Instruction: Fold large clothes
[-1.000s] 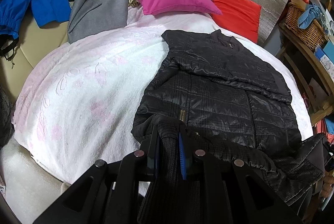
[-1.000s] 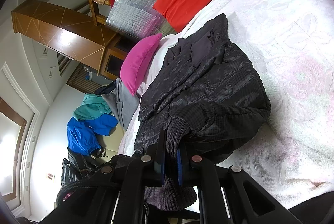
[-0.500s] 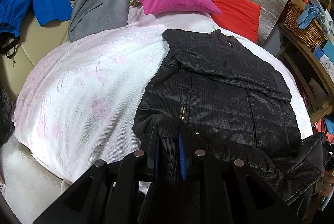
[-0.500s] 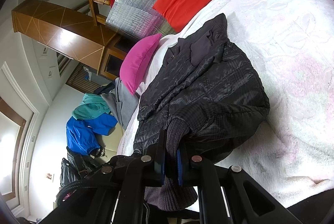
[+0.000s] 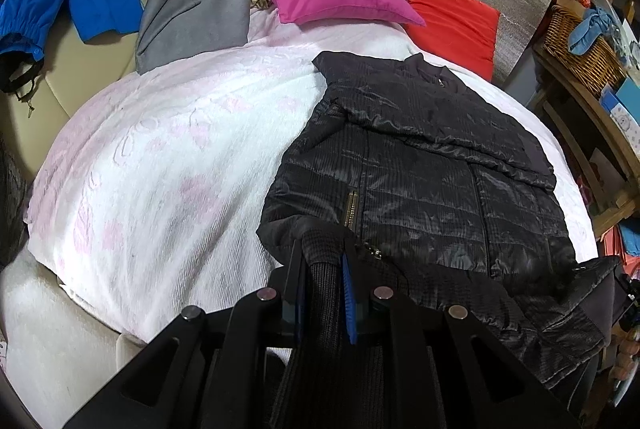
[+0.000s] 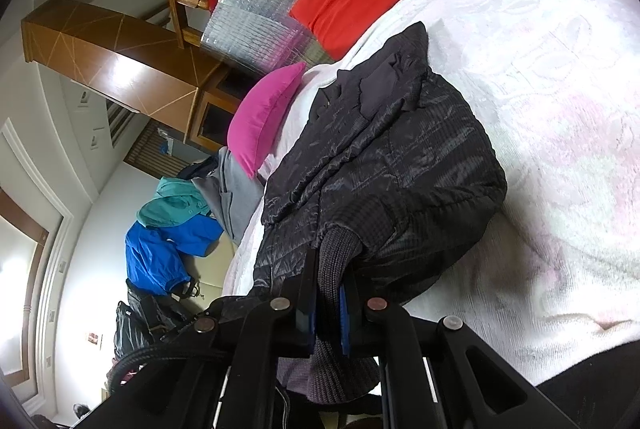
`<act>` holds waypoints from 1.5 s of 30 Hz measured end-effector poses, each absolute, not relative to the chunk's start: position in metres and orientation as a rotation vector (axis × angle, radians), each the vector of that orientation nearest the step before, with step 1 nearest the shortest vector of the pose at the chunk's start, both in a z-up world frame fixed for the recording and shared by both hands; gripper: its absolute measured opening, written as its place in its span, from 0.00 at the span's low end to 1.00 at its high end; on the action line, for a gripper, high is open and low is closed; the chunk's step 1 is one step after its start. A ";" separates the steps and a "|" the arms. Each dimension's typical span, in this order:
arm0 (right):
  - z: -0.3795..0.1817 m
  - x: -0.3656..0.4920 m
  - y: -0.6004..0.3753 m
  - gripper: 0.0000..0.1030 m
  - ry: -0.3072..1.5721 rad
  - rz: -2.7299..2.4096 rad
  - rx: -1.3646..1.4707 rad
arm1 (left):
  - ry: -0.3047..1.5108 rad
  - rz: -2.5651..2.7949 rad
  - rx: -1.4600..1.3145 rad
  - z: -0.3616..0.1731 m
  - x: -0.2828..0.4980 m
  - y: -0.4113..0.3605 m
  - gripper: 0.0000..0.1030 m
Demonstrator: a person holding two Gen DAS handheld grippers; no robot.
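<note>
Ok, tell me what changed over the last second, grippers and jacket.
Almost nothing. The left gripper and right gripper stay shut on the black jacket at its ribbed hem; the views drift only slightly. The jacket lies as before on the white bedspread.

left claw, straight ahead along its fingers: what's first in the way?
The black quilted jacket: the left claw already pinches its knit hem, so going on would likely push into its body lying on the bedspread.

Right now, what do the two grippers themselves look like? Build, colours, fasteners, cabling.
The left gripper and the right gripper match: matte black angular linkage bars, four round silver pivot fasteners each, blue pads on the inner finger faces. A black cable loops off the right one's lower left. No markings or sleeves visible.
</note>
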State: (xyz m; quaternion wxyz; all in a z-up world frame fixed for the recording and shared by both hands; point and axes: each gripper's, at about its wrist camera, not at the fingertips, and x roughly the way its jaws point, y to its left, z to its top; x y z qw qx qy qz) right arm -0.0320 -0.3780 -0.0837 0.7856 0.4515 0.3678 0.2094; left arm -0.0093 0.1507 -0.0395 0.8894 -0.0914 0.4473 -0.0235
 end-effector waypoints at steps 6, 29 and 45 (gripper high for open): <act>-0.084 -0.036 -0.377 0.09 0.801 0.445 0.967 | 0.931 -0.054 -0.200 -0.042 -0.015 0.153 0.16; -0.092 -0.036 -0.377 0.09 0.804 0.443 0.979 | 0.936 -0.036 -0.180 -0.042 -0.011 0.148 0.16; -0.085 -0.044 -0.374 0.09 0.810 0.427 0.960 | 0.928 -0.052 -0.197 -0.041 -0.015 0.151 0.16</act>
